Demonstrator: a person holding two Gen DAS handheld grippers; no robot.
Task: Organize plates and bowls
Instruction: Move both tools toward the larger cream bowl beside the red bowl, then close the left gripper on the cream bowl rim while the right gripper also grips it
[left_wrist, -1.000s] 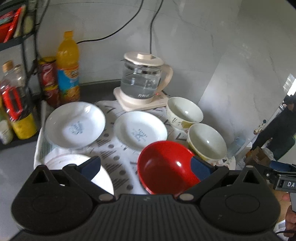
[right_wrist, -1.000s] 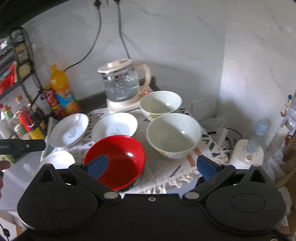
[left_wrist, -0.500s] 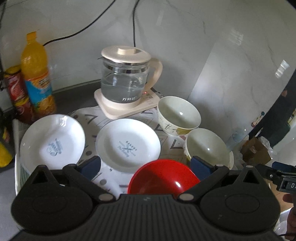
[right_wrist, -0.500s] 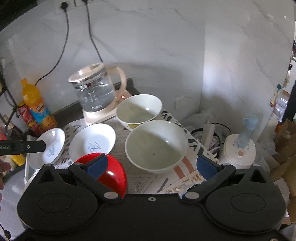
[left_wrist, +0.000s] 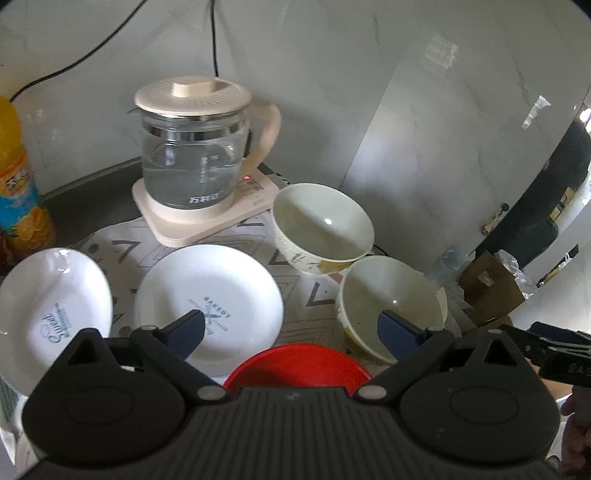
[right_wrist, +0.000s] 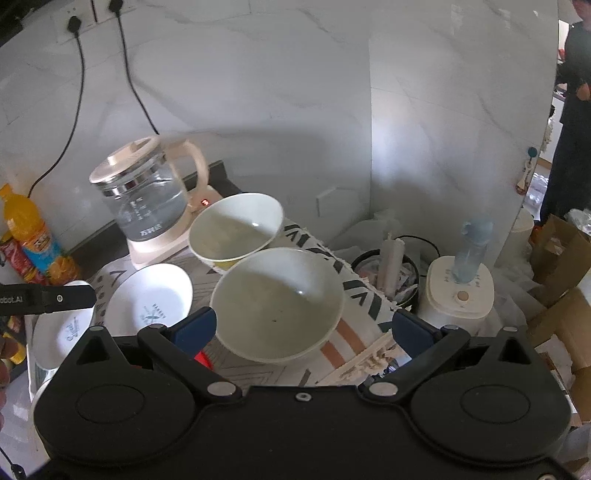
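Note:
On a patterned cloth (left_wrist: 295, 295) lie two white plates (left_wrist: 210, 295) (left_wrist: 48, 306), two cream bowls (left_wrist: 325, 229) (left_wrist: 391, 299) and a red bowl (left_wrist: 299, 365) at the near edge. My left gripper (left_wrist: 291, 332) is open above the red bowl, its fingers over the middle plate and the near cream bowl. My right gripper (right_wrist: 303, 328) is open around the near cream bowl (right_wrist: 280, 302), holding nothing. The far cream bowl (right_wrist: 236, 225) and both plates (right_wrist: 151, 299) (right_wrist: 62, 332) show beyond; only a red sliver (right_wrist: 203, 358) of the red bowl shows.
A glass kettle (left_wrist: 192, 162) on its beige base stands at the back by the marble wall. An orange juice bottle (left_wrist: 18, 184) is at the left. A small white appliance (right_wrist: 461, 291), a dark container (right_wrist: 388, 273) and cardboard boxes (right_wrist: 561, 251) sit to the right; a person (right_wrist: 572, 110) stands there.
Both grippers have moved forward and to the right toward the cream bowls. The red bowl has slid under the gripper bodies in both views. Both stay open.

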